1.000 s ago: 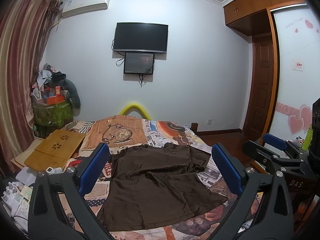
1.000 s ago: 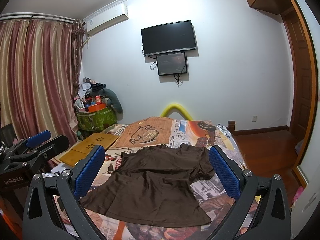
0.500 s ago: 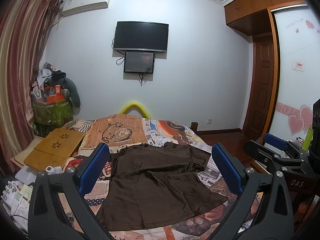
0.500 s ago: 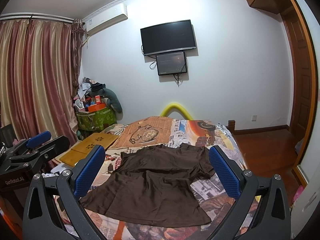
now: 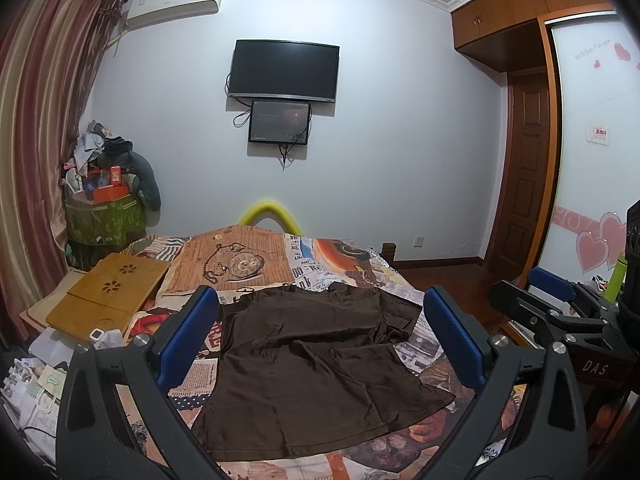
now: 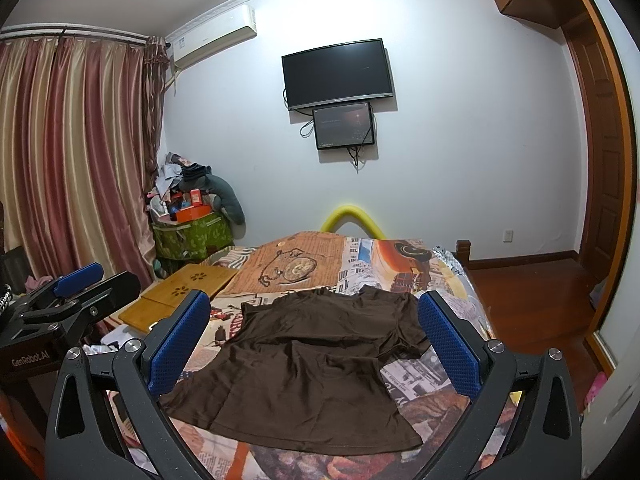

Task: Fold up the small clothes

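A dark brown T-shirt (image 5: 316, 364) lies spread flat on the bed, hem toward me, collar toward the far wall; it also shows in the right wrist view (image 6: 312, 364). My left gripper (image 5: 320, 332) is open and empty, held above the near end of the bed, apart from the shirt. My right gripper (image 6: 316, 332) is open and empty, likewise above the near end. The right gripper shows at the right edge of the left wrist view (image 5: 560, 312), and the left gripper at the left edge of the right wrist view (image 6: 68, 296).
The bed has a printed patchwork cover (image 5: 256, 256). Wooden lap desks (image 5: 108, 296) and papers lie on its left side. A green bin piled with clutter (image 5: 104, 216) stands by the curtain. A TV (image 5: 284, 70) hangs on the far wall; a wardrobe and door stand right.
Both views have tilted up very slightly. The shirt has not moved and both grippers stay open.
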